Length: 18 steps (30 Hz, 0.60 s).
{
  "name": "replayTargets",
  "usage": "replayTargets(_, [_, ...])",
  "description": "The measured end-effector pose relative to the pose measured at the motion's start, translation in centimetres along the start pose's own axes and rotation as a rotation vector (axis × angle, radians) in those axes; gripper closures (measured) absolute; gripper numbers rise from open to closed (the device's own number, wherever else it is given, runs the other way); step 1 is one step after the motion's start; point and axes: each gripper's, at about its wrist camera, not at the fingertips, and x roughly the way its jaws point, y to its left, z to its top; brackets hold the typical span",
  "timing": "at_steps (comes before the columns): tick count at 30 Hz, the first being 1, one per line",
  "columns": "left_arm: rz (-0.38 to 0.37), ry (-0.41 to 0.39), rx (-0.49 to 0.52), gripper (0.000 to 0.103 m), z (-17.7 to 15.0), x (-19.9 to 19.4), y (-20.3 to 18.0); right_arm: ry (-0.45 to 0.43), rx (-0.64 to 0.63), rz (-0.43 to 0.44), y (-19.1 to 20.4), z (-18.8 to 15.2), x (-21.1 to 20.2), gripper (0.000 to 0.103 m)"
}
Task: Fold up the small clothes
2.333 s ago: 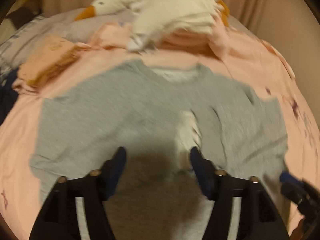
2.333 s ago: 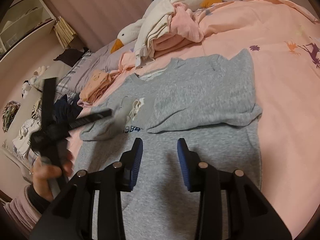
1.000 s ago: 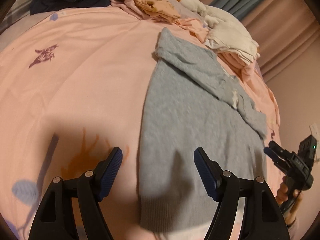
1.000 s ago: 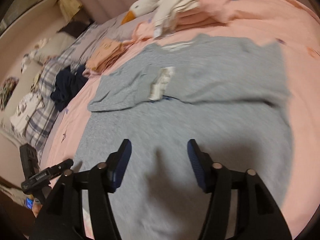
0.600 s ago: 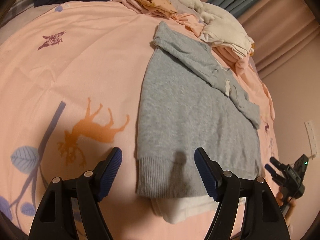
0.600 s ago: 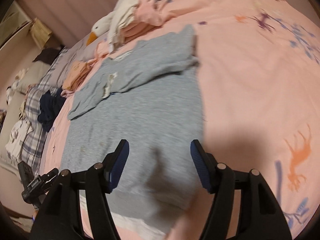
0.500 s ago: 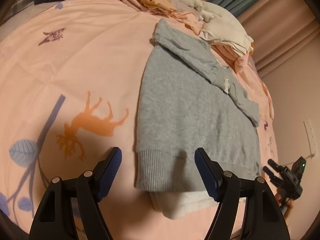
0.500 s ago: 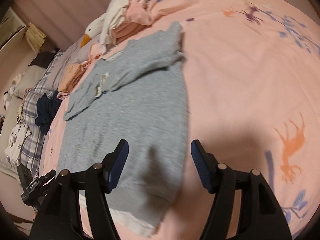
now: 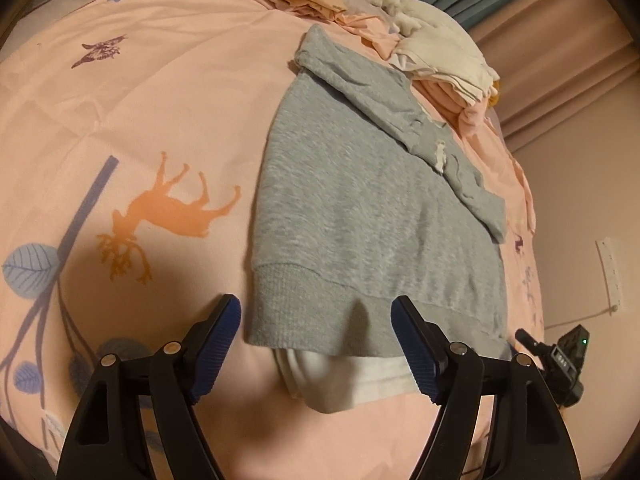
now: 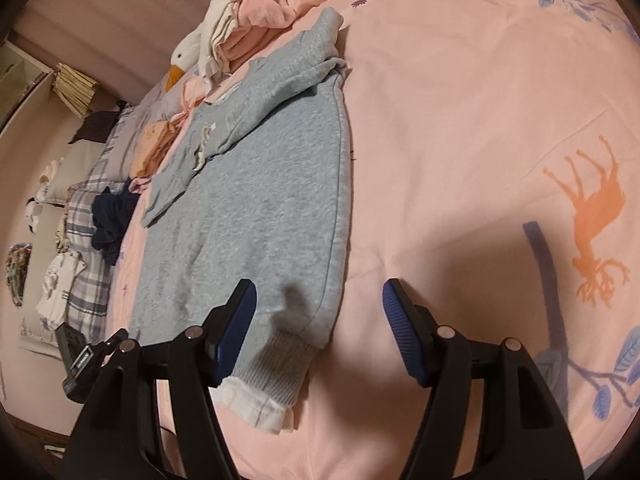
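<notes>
Lying flat near the bed's (image 9: pixel 120 92) foot edge with sleeves folded across, the grey sweatshirt (image 9: pixel 360 216) looked soft, limp and light, best pinched at its ribbed hem corners (image 10: pixel 280 364) by left tongs (image 9: pixel 316 344) and right tongs (image 10: pixel 318 330), both apart and empty.

The sweater (image 9: pixel 360 208) is heather grey with a white hem layer (image 9: pixel 340 376) showing below it. The bedspread (image 9: pixel 140 92) is pink, printed with an orange deer (image 9: pixel 172 208), blue leaves and a purple butterfly. The gripper pads (image 9: pixel 218 340) are blue. The goose toy (image 9: pixel 420 28) is white with an orange beak.
</notes>
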Motion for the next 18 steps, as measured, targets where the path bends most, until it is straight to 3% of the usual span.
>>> replayTargets(11, [-0.025,0.031,0.016,0.022,-0.7,0.7,-1.0,0.086,-0.023,0.133,1.2,-2.0,0.7,0.036])
replayTargets(18, [-0.136,0.058,-0.017,0.022,-1.2,0.3,0.2,0.108,-0.014,0.163,1.8,-2.7,1.3,0.036])
